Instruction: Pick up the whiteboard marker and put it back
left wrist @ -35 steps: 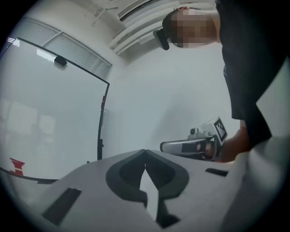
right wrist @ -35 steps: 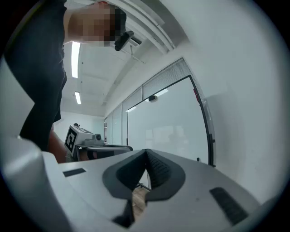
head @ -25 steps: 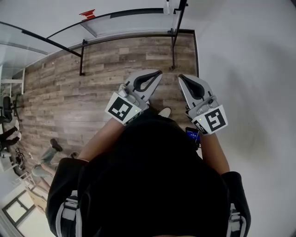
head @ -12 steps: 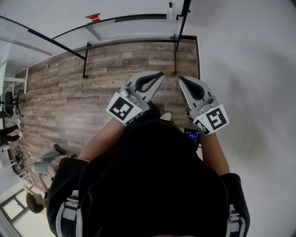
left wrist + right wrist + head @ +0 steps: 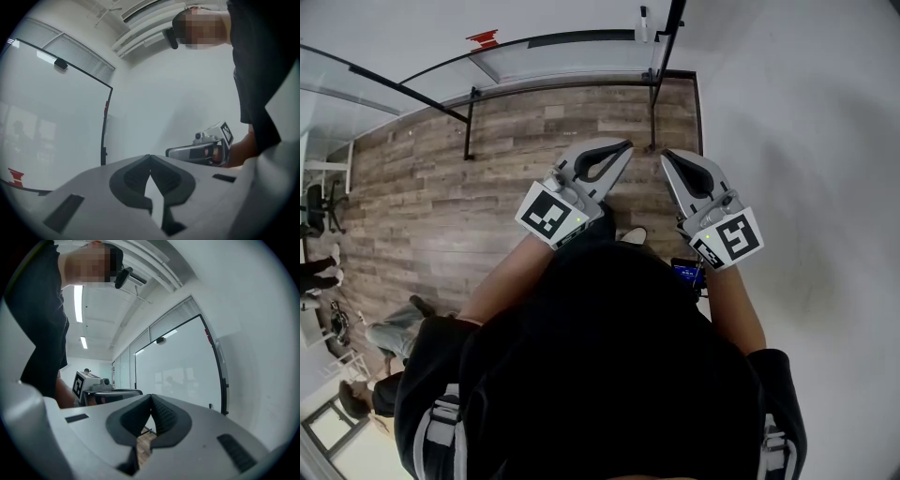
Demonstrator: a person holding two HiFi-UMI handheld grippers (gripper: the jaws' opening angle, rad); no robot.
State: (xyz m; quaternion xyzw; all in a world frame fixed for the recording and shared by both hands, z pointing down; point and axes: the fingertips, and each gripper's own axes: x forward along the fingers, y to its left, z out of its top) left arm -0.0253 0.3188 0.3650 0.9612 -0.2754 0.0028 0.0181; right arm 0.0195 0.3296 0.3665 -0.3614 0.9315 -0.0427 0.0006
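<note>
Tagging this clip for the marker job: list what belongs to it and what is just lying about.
Belongs to the job:
- left tongs, shut, empty
- right tongs, shut, empty
- whiteboard
- marker: not made out in any view

Just lying about:
- wooden floor
- white wall
- small blue screen by the right forearm
- people at the left edge

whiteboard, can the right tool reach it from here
Probably not yet: only wood floor lies between the right tool and the whiteboard, so the way is free, but it looks beyond reach.
</note>
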